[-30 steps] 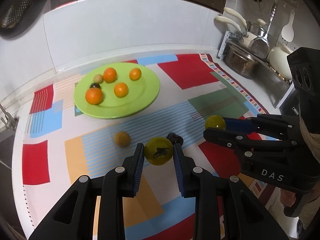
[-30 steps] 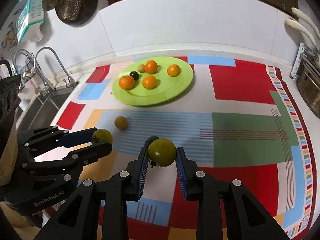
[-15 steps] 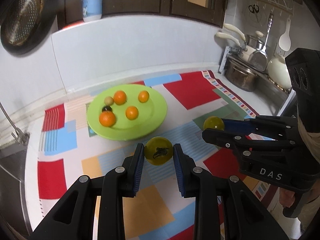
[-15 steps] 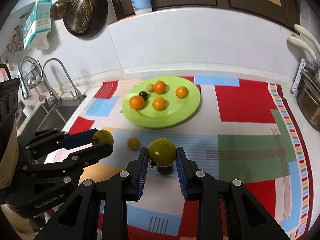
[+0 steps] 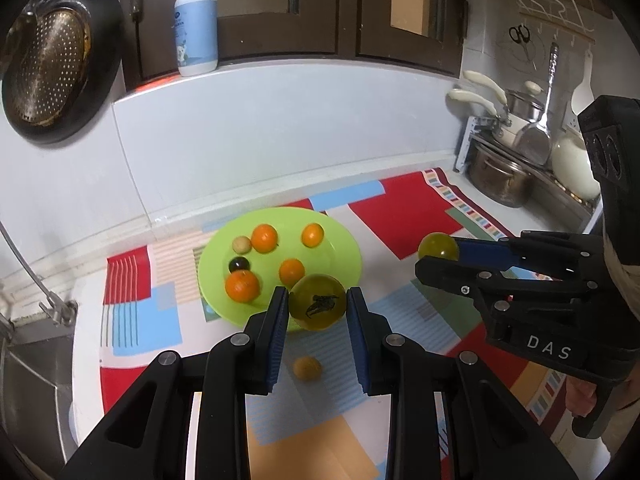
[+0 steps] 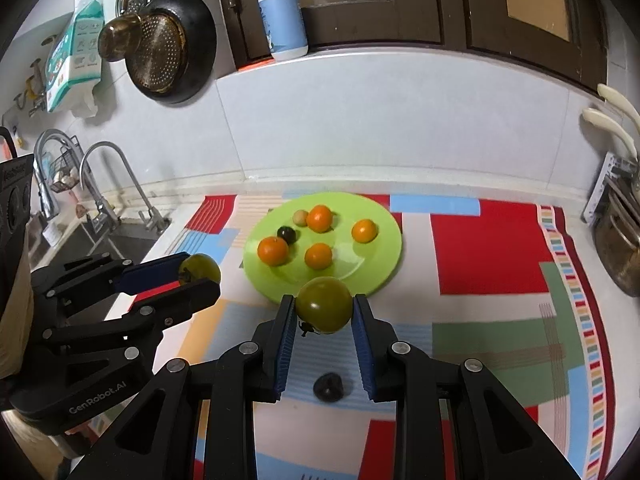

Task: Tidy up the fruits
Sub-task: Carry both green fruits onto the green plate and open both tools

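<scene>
Soap bottle (image 6: pixel 283 16) on ledge, strainer pan (image 6: pixel 166 50) hanging, perhaps tissue pack (image 6: pixel 74 60).

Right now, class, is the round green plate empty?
No: the round green plate holds four orange fruits, one small black fruit and one pale fruit.

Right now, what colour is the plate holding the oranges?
Lime green plate, clearest in the right wrist view.

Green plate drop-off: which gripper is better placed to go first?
Left, marginally. Left gripper holds its yellow-green round fruit at the lime-green round plate's near rim; right gripper, also loaded, sits similarly close.
</scene>
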Demonstrator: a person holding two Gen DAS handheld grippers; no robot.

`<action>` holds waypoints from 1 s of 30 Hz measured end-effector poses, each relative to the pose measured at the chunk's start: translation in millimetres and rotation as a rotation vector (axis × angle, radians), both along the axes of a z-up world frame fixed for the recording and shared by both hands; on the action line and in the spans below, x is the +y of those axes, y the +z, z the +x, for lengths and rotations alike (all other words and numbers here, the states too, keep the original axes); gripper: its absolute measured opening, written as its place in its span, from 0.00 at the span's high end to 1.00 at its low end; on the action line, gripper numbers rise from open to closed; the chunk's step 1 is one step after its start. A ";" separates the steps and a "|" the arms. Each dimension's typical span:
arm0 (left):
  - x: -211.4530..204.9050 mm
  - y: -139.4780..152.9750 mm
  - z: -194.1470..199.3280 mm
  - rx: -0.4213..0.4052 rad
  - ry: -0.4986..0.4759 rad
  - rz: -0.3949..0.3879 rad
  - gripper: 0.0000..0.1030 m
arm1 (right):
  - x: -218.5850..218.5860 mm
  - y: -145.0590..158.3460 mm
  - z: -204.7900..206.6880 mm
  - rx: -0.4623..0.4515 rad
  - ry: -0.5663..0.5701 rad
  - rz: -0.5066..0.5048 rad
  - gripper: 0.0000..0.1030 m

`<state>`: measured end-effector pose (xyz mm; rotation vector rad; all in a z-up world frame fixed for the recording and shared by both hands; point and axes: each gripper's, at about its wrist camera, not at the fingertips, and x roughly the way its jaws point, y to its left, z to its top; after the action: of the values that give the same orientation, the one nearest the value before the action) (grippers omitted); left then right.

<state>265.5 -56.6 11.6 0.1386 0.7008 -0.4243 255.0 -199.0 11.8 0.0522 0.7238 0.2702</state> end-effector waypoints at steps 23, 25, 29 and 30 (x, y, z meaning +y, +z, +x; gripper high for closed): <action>8.7 -9.7 85.7 0.042 0.016 -0.019 0.72 | 17.1 2.0 80.2 0.016 0.012 -0.021 0.72; 8.5 -15.0 94.2 0.056 0.015 -0.020 0.72 | 18.2 -2.1 88.1 0.028 0.013 -0.018 0.72; 7.3 -26.1 110.6 0.089 0.008 -0.025 0.72 | 19.6 -10.5 101.5 0.054 0.012 -0.018 0.72; 7.0 -28.2 113.7 0.095 0.009 -0.028 0.72 | 19.5 -13.9 106.2 0.061 0.011 -0.017 0.72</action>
<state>379.2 -49.6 -16.5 0.0889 0.7884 -0.4344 361.2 -179.6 -2.1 0.0403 0.7869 0.2735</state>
